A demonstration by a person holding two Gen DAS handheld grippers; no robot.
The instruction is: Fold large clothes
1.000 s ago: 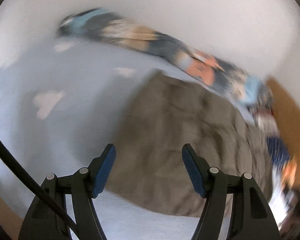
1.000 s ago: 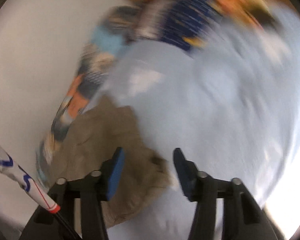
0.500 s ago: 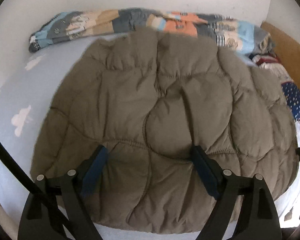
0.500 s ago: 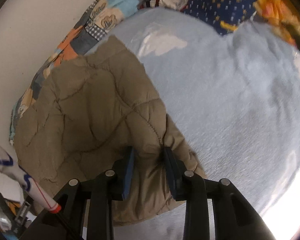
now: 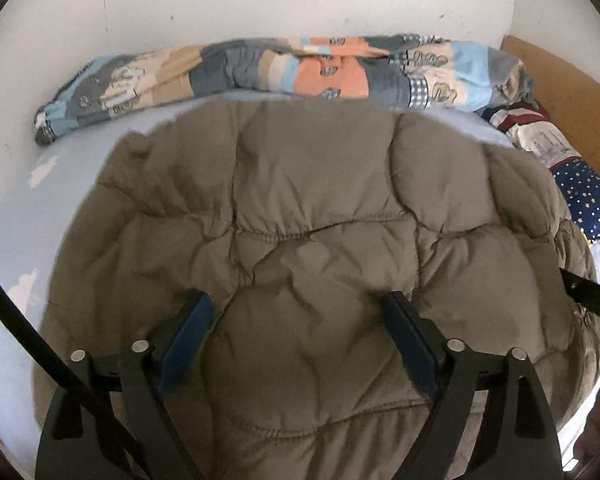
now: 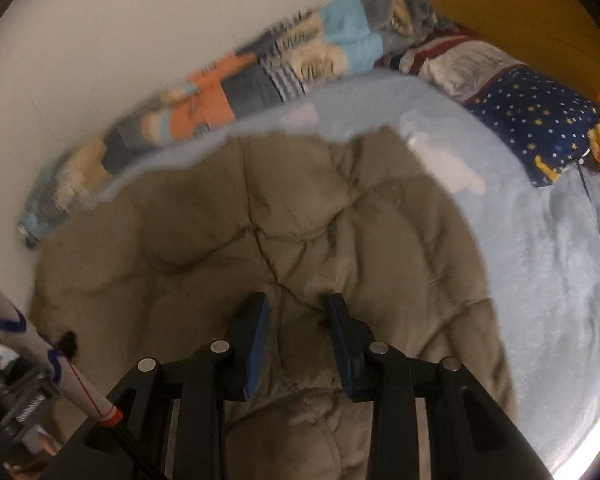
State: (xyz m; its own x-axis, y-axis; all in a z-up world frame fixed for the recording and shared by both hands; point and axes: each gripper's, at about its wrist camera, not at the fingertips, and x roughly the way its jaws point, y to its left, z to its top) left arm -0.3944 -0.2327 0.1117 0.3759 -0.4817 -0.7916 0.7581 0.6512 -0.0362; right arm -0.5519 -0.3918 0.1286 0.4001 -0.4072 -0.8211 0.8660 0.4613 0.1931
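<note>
A large brown quilted jacket (image 5: 308,216) lies on a light blue bed sheet (image 5: 16,208). It also shows in the right wrist view (image 6: 260,240). My left gripper (image 5: 300,316) is wide open, its blue pads resting on the jacket's near part with puffy fabric bulging between them. My right gripper (image 6: 296,312) is shut on a fold of the jacket near its near edge. A black part of the right gripper shows at the jacket's right side in the left wrist view (image 5: 588,292).
A rolled patchwork blanket (image 5: 284,72) lies along the white wall at the back. A navy star-print pillow (image 6: 532,116) and striped bedding (image 5: 540,136) lie by the wooden headboard (image 6: 512,16) on the right. Bare sheet (image 6: 548,264) lies right of the jacket.
Both grippers have swung in over the jacket and come closer. The right gripper closed on a fold of it. The left stayed open.
</note>
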